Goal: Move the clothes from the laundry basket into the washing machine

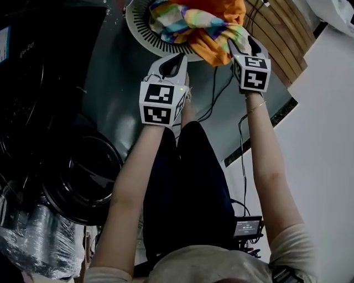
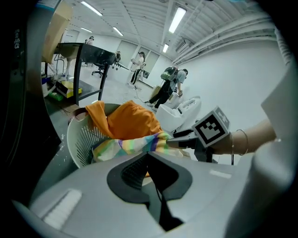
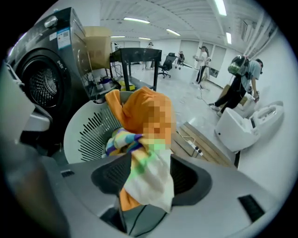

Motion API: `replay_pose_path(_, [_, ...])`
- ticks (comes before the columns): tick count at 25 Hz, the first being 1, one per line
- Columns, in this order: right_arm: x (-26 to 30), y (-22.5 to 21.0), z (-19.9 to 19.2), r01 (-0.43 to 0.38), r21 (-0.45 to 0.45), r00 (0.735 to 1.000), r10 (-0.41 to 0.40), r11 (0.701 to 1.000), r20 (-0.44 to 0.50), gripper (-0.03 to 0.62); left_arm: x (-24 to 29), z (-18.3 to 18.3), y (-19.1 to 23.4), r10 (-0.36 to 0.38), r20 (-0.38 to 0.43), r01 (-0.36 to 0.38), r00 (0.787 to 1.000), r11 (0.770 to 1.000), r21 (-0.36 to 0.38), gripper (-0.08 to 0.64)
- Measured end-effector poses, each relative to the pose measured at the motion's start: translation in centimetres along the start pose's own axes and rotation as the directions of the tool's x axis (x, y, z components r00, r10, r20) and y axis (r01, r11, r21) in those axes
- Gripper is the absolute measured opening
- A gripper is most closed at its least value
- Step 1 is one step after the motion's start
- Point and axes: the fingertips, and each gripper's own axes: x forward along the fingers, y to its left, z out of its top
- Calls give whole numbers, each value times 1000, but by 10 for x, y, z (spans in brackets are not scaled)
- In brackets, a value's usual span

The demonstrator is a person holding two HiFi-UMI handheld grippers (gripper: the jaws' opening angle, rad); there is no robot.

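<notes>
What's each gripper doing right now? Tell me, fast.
Left gripper: closed, holding nothing.
Right gripper: open, with the colourful cloth between its jaws but not clamped.

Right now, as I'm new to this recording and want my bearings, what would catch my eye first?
The bright orange garment and rainbow-striped cloth heaped in the white laundry basket, top of the head view. The right gripper has its jaws apart around a fold of that cloth; the left gripper, shut and empty, is by the basket's rim. A dark washing machine stands at left.
</notes>
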Motion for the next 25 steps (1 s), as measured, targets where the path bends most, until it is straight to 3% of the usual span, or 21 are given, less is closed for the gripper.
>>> replay_pose_path(3, [12, -1, -12, -5, 8, 999, 6, 1000, -37, 227, 6, -4, 2, 3, -2, -3, 1000, 1000, -17, 9])
replay_pose_path(7, [6, -2, -10, 5, -7, 1000, -5, 1000, -27, 55, 12, -1, 3, -2, -9, 2, 1000, 1000, -13, 9])
replay_pose_path(12, [-29, 23, 14, -101, 34, 994, 99, 994, 56, 21, 7, 10, -2, -46, -20, 46, 999, 999, -14, 15])
replay_pose_path(14, [-49, 38, 32, -161, 28, 981, 157, 987, 109, 18, 2, 18, -7, -68, -12, 68, 998, 998, -4, 84])
replay_pose_path(17, [-88, 64, 69, -268, 10, 941, 259, 963, 216, 18, -12, 34, -19, -112, 7, 112, 994, 994, 14, 187])
replay_pose_path(21, [-142, 101, 123, -412, -27, 848, 394, 911, 354, 17, -35, 58, -27, -124, 33, 121, 992, 989, 82, 290])
replay_pose_path(23, [-163, 120, 141, -452, -76, 815, 445, 889, 371, 17, -45, 65, -27, -109, 26, 105, 994, 987, 119, 356])
replay_pose_path(25, [-181, 139, 153, -477, -129, 794, 489, 869, 361, 17, -56, 71, -27, -111, 24, 106, 994, 983, 147, 360])
